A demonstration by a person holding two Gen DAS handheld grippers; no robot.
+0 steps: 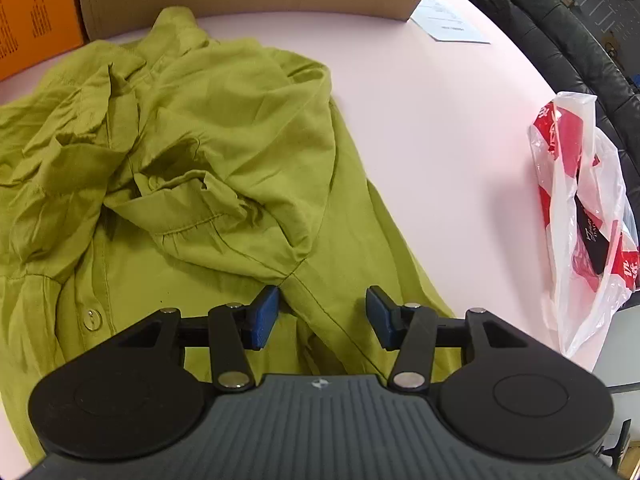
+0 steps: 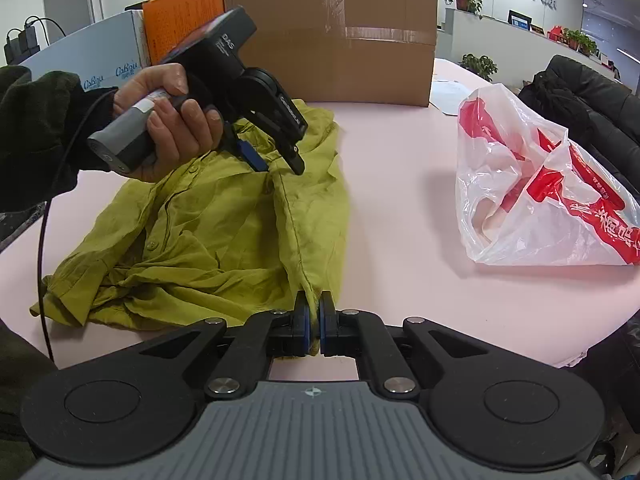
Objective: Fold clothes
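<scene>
On my left wrist view the left hand-held gripper [image 1: 322, 316] stands wide, its blue pads [image 1: 262, 318] on either side of a seam of the green shirt [image 1: 224, 152] with nothing pinched between them. The shirt lies crumpled on the pink bench [image 1: 432, 128], sleeves and placket bunched toward the left, one button [image 1: 91, 317] showing near the gripper. From the right wrist view the right hand-held gripper [image 2: 314, 326] is clamped on the shirt's near edge — a fold of green cloth runs straight down into the closed pads. In that same view I see the person's left hand [image 2: 176, 128] gripping the handle of the other tool, which tilts down over the far part of the shirt; I think its tips are just above the cloth rather than on it, though the angle makes that hard to judge. A red-and-white plastic bag [image 2: 548, 184] sits on the bench to the right, well apart from the shirt. Behind the shirt stands a brown cardboard box [image 2: 336, 36], with an orange box [image 2: 180, 16] beside it — and a sheet of paper [image 1: 448, 20] lies by the cardboard box's corner.
</scene>
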